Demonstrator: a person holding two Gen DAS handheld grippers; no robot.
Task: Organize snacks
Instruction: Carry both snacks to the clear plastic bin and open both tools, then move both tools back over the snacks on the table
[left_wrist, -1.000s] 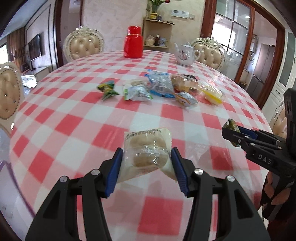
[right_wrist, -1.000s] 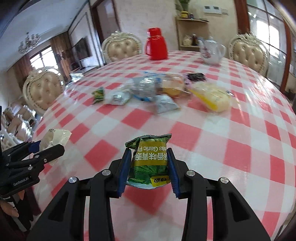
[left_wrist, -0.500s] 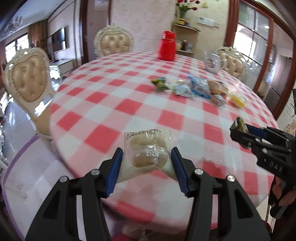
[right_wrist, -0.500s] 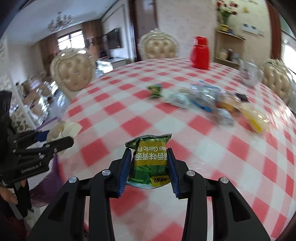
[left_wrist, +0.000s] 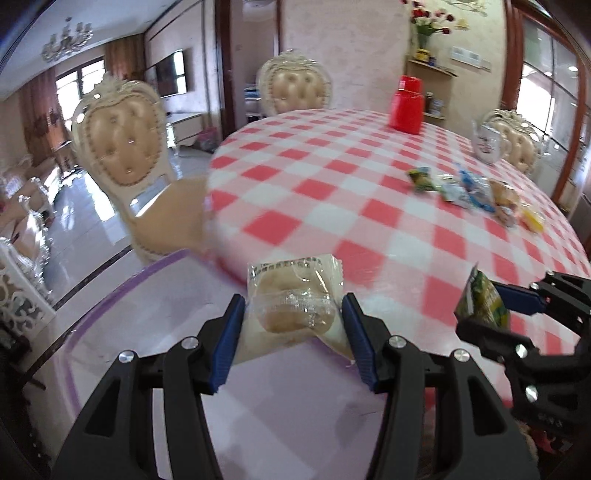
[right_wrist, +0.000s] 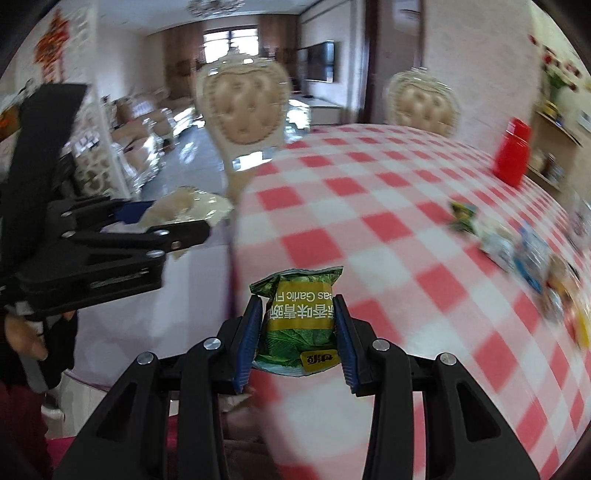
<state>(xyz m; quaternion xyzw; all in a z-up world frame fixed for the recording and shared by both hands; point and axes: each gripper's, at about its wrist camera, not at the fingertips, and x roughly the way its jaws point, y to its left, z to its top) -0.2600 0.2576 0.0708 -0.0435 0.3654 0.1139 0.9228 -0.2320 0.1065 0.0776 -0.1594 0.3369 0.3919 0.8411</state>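
Where the glossy pale floor (left_wrist: 88, 236) runs off at far left toward curtained windows and a wall-mounted dark television screen (left_wrist: 169, 78), two cream, button-tufted chairs with carved white frames (left_wrist: 122, 147) stand at the near and far rim of the round tabletop under a red-and-white checked cloth (left_wrist: 332, 199). Left tool (left_wrist: 293, 321), black with blue pads, is clamped on a clear-wrapped pale round bun packet (left_wrist: 293, 295), which hangs off the cloth's edge over a lilac-tinted stretch of surface below. Further right, on the cloth's far side, stands a red plastic lidded jug (left_wrist: 406, 105), with a wooden wall shelf and a vase of red flowers (left_wrist: 428, 18) behind it. A white teapot with a printed motif (left_wrist: 487, 142) sits further right near the far edge. Nearer than the teapot, a loose row of small wrapped snacks (left_wrist: 476, 195) lies on the checks, blurred, starting with a green-and-yellow one. Right tool (right_wrist: 298, 325), of the same build, is closed on a green-and-yellow crinkled snack bag with printed lettering (right_wrist: 299, 314), held above the tabletop's near rim, just beside the left tool. A glazed wooden door (left_wrist: 546, 92) closes the room at far right.
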